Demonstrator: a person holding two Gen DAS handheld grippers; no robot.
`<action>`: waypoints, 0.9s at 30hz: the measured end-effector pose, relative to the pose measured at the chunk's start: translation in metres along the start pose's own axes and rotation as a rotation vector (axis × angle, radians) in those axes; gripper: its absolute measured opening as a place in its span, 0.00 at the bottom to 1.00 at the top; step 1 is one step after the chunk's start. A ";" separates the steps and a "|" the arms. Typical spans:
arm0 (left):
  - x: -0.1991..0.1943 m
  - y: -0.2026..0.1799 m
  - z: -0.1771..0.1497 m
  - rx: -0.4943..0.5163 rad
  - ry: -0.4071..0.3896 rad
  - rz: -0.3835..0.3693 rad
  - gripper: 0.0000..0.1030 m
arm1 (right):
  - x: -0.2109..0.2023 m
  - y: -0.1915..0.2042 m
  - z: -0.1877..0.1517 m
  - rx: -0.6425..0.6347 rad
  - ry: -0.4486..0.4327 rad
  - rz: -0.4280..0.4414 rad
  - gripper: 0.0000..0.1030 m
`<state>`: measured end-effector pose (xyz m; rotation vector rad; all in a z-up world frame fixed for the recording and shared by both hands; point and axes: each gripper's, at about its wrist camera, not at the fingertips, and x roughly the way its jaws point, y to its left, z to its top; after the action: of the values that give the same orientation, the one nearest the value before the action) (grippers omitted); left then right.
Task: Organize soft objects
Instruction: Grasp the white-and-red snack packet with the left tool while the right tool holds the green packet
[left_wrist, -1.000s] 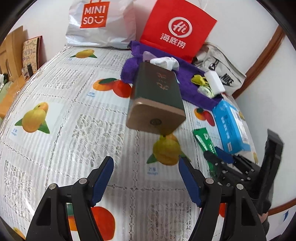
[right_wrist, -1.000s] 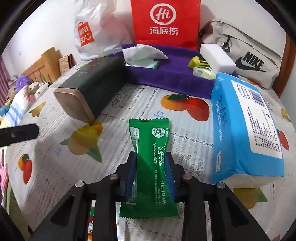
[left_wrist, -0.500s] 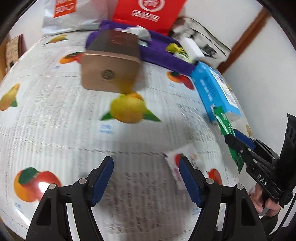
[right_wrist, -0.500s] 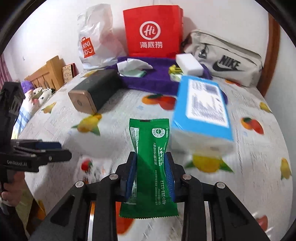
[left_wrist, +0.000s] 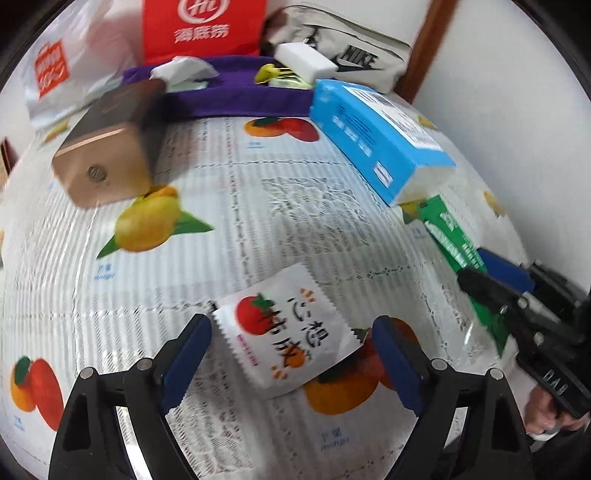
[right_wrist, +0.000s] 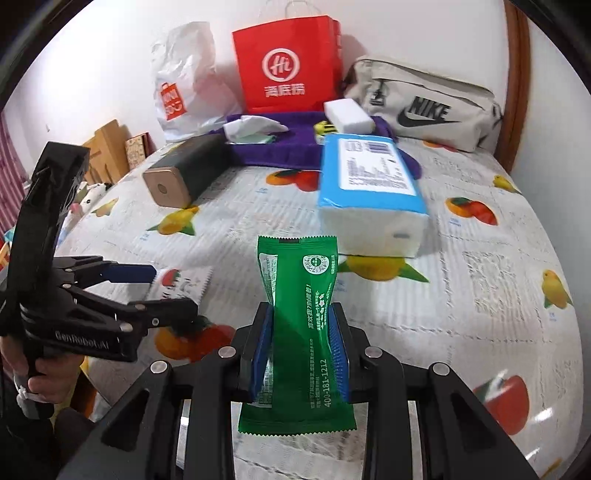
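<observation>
The green packet (right_wrist: 301, 325) is kept clamped in the right gripper (right_wrist: 300, 352). The left gripper (left_wrist: 291, 360), jaws open, is now brought around a white sachet (left_wrist: 286, 338) at lower centre.

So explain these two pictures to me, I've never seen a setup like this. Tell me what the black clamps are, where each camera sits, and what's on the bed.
There is no robot here: a person holds a hand-held clamp in each hand, each with two blue-padded fingers and a camera looking forward along them.

The left wrist view shows the left gripper, open, its fingers either side of a white tomato-print sachet lying on the fruit-print cover.

The right wrist view shows the right gripper shut on a green sachet, held above the cover.

Further back lie a blue tissue pack, a dark box with a gold end and a purple cloth, with a red paper bag and a Nike bag by the wall.
</observation>
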<state>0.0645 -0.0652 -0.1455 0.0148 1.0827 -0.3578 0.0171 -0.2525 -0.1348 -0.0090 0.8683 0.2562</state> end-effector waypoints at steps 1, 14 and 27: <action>0.002 -0.003 0.000 0.004 -0.003 0.026 0.84 | 0.001 -0.006 0.000 0.018 0.002 -0.002 0.30; 0.003 -0.002 0.004 0.048 -0.045 0.115 0.48 | 0.046 -0.014 0.019 0.025 0.012 0.046 0.29; -0.004 0.027 0.005 -0.042 -0.061 0.037 0.18 | 0.064 -0.005 0.027 0.048 0.022 0.118 0.26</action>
<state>0.0746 -0.0396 -0.1442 -0.0132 1.0281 -0.3006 0.0776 -0.2400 -0.1660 0.0841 0.8974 0.3458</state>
